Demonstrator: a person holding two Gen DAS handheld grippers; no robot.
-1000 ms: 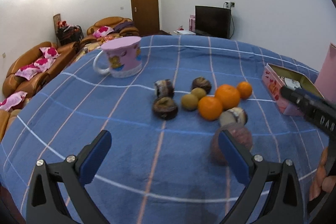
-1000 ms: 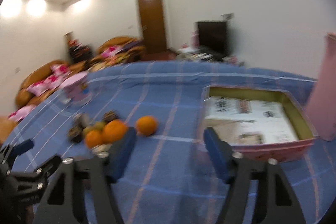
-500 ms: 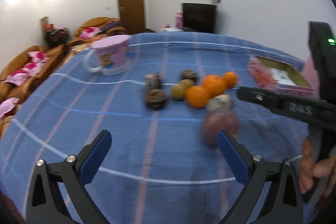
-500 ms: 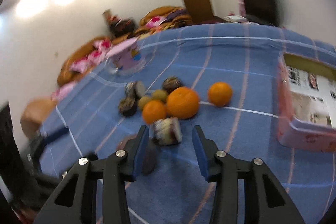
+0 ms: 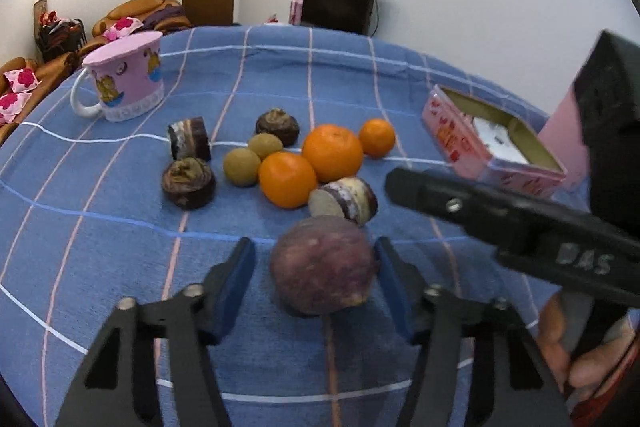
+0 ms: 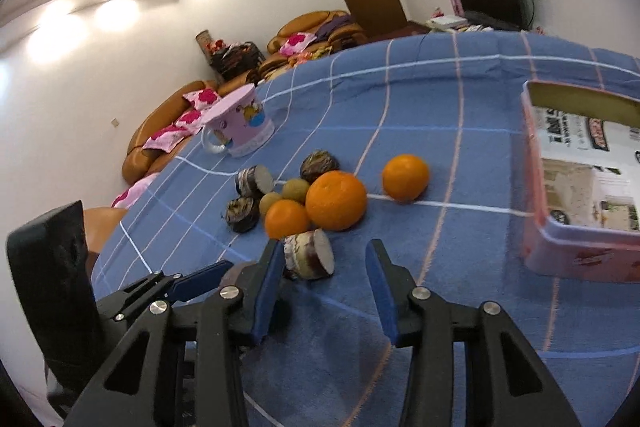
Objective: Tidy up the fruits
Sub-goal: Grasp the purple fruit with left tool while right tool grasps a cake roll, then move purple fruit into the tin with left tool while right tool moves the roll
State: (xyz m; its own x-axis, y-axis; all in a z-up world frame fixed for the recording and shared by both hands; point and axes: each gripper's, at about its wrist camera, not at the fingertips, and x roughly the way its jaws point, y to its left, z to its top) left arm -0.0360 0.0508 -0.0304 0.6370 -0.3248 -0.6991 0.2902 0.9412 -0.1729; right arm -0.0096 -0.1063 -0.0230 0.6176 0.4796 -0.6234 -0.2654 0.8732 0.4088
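Right wrist view — left gripper (image 6: 224, 277) hides purple fruit (image 5: 323, 269).

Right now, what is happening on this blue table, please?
A person holds two grippers over a pile of fruit. The left gripper sits open around a purple fruit, not yet gripping it. The right gripper is open beside a striped cut piece. The pink box holds no fruit.
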